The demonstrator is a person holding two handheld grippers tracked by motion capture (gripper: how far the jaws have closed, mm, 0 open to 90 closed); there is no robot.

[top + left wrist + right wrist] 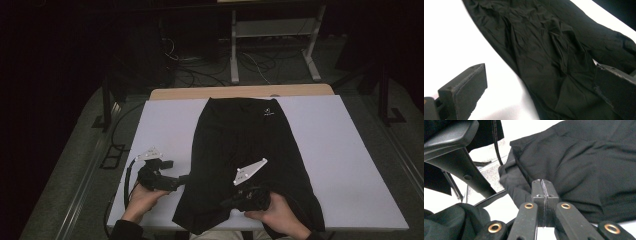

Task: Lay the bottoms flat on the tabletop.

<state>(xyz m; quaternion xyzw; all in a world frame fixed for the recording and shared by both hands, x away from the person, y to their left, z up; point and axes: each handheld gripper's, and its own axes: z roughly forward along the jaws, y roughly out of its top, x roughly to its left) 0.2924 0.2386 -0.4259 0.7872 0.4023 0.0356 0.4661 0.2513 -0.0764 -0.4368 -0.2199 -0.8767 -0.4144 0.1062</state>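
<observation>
We find a black garment point(245, 160) spread lengthwise down the middle of the white table point(350, 165), its waistband at the far edge and its hem hanging just past the near edge toward the person. The cloth lies mostly flat, with creases gathered near the centre, as the left gripper view shows point(544, 55).

The left gripper point(182, 180) rests at the garment's left edge with its jaws spread wide; one jaw stands over bare table and the other over the fabric, so nothing is pinched. We judge it is posed there to take that edge.

The right gripper point(235, 199) sits low over the near part of the garment. In the right gripper view its jaws are pressed fully together point(543, 187), and we cannot make out any cloth caught between the pads; a fold of fabric lies just beyond the tips.

In our judgement the work in hand is folding or straightening the garment from its near end.
</observation>
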